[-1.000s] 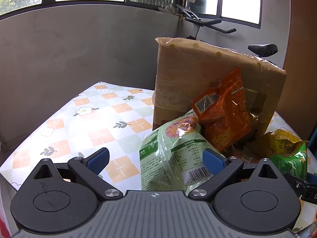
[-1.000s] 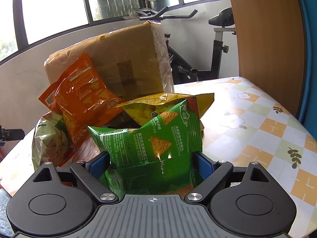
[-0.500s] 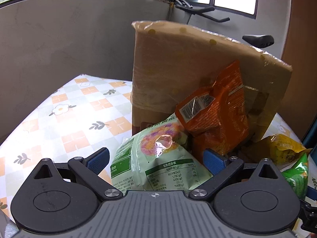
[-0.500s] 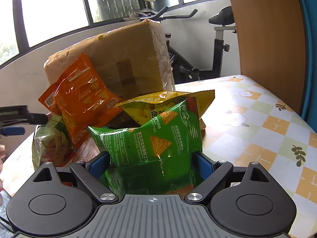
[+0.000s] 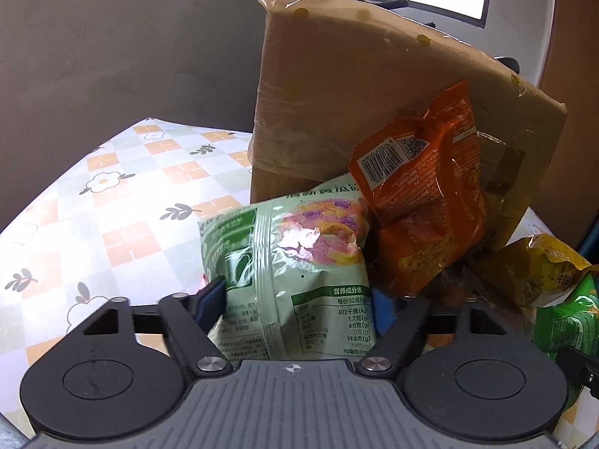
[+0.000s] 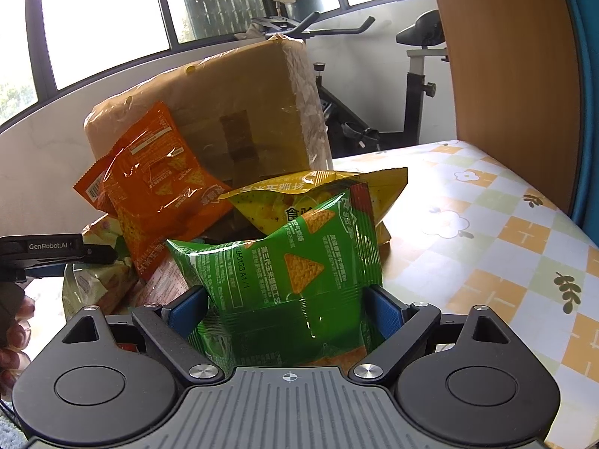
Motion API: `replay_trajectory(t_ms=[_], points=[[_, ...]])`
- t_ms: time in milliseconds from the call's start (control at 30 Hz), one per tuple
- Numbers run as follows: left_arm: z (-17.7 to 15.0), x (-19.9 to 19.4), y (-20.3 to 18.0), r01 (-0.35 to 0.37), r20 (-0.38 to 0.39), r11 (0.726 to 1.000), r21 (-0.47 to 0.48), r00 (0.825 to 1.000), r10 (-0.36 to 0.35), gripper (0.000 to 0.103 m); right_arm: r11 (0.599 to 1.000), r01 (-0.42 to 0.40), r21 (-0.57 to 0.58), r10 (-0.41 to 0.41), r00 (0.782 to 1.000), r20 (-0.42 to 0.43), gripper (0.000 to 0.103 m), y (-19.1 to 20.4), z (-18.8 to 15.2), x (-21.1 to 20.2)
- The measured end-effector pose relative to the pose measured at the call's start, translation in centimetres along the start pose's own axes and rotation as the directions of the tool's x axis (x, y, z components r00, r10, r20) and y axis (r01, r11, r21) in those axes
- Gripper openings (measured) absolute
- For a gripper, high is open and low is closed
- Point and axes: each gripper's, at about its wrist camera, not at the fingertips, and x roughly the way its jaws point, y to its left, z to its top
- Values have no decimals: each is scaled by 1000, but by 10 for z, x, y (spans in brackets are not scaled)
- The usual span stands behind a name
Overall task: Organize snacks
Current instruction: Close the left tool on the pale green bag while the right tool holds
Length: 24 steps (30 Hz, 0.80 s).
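Observation:
A pile of snack bags leans against a wrapped cardboard box (image 5: 374, 86). My left gripper (image 5: 299, 299) has closed its blue pads on the pale green snack bag (image 5: 288, 262). An orange bag (image 5: 423, 187) stands behind it, with a yellow bag (image 5: 524, 269) to the right. In the right wrist view my right gripper (image 6: 288, 307) is shut on the bright green chip bag (image 6: 284, 273). Behind it lie the yellow bag (image 6: 299, 194) and the orange bag (image 6: 157, 187). The left gripper (image 6: 56, 250) shows at the left edge there.
The table carries a checked flower-print cloth (image 5: 123, 202) (image 6: 486, 247). A grey wall stands behind the table on the left. A wooden panel (image 6: 505, 56) rises at the right, and an exercise bike (image 6: 419, 75) stands beyond the table.
My left gripper moved forward onto the pale green bag and its jaws closed on it. My right gripper kept its hold on the bright green bag and stayed still.

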Motion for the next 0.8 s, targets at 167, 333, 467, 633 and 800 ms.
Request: replay_trajectory(t_ms=[167, 333, 467, 633, 800], points=[[1, -6, 14, -29, 16, 999, -37, 999, 29, 74, 1000, 2, -4, -2, 1000, -3, 89, 0, 0, 0], [10, -10, 20, -56, 30, 997, -59, 998, 58, 74, 1000, 1, -4, -1, 1000, 0, 89, 0, 1, 0], [11, -12, 21, -81, 39, 996, -48, 996, 83, 74, 1000, -2, -8, 2, 1000, 9, 88, 0, 1, -2], [12, -15, 20, -95, 42, 994, -53, 994, 98, 75, 1000, 0, -13, 0, 1000, 23, 88, 1, 3, -6], [9, -26, 10, -100, 60, 993, -59, 993, 104, 75, 1000, 5, -21, -4, 999, 39, 88, 3, 5, -10]])
